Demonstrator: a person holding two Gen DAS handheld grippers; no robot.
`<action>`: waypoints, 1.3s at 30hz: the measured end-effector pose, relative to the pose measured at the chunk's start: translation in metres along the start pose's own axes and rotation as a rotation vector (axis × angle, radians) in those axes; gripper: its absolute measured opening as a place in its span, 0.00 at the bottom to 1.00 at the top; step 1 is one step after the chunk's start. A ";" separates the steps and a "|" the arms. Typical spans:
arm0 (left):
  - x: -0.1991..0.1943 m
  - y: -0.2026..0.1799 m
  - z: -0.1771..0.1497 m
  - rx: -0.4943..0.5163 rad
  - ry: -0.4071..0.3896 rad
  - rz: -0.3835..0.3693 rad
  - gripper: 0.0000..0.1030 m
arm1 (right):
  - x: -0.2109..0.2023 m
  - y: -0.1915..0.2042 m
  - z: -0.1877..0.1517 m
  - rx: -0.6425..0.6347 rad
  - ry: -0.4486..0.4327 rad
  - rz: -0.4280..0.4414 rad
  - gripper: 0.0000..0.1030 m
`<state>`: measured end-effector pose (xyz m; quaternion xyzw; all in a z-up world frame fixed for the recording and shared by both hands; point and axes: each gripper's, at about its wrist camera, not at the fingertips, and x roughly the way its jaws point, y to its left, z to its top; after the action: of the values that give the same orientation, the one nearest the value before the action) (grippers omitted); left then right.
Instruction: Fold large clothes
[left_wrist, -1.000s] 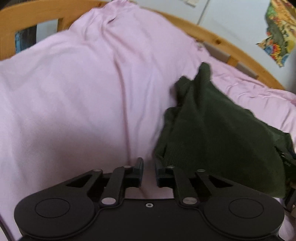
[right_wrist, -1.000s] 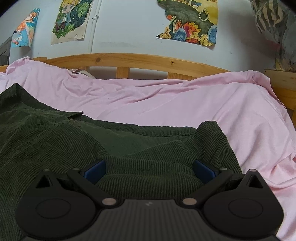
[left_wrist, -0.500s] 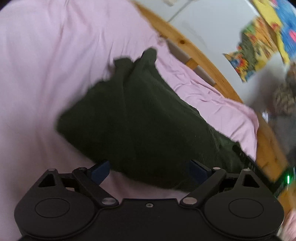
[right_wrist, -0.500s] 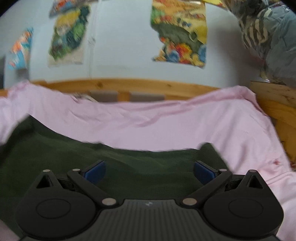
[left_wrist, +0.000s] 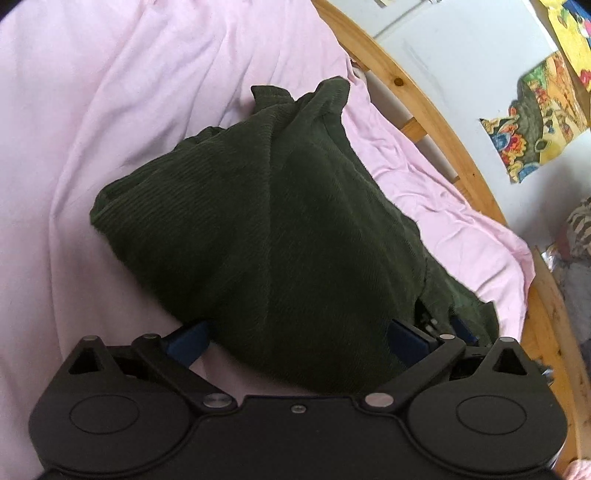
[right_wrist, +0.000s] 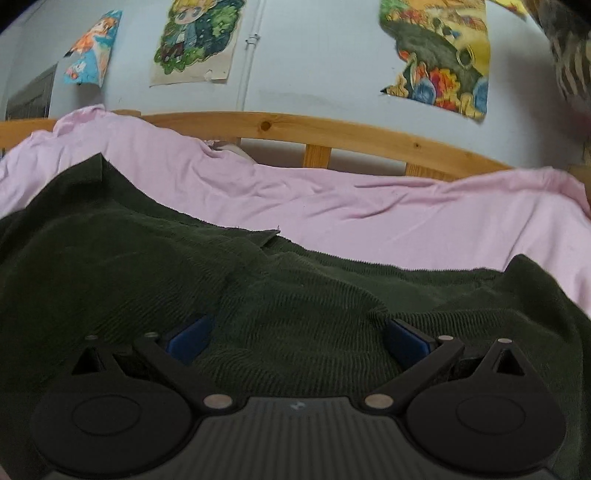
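Left wrist view: the left hand-held gripper (left_wrist: 295, 339) is opening wide around a dark green corduroy garment (left_wrist: 266, 229) lying on the pink-sheeted bed (left_wrist: 92, 110). The right hand-held gripper (right_wrist: 297, 338) is standing open over the cloth, gripping nothing.

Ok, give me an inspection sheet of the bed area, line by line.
Surface: pink sheet on the bed, wrinkled.
Job's things: dark green corduroy garment, bunched in a heap, not yet flat.
Clutter: nothing seen.
Grippers: left tool opening, jaws wide, cloth edge between them, not pinched; right tool wide open over the garment.
Cables: nothing seen.
Surroundings: wooden bed rail, posters on a pale wall.
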<state>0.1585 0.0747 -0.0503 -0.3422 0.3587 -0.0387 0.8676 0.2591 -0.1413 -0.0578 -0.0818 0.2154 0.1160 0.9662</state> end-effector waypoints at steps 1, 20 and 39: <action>-0.001 0.002 -0.002 0.004 -0.008 0.010 0.99 | -0.002 0.000 -0.001 0.002 -0.006 0.001 1.00; 0.003 0.012 0.011 0.007 -0.167 0.178 0.57 | -0.007 -0.009 -0.002 0.048 -0.023 0.025 1.00; -0.043 -0.125 0.037 0.541 -0.267 -0.008 0.09 | -0.021 -0.007 0.012 -0.031 -0.042 -0.015 1.00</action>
<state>0.1728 0.0138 0.0713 -0.1019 0.2166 -0.0912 0.9666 0.2469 -0.1497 -0.0370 -0.0959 0.1926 0.1140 0.9699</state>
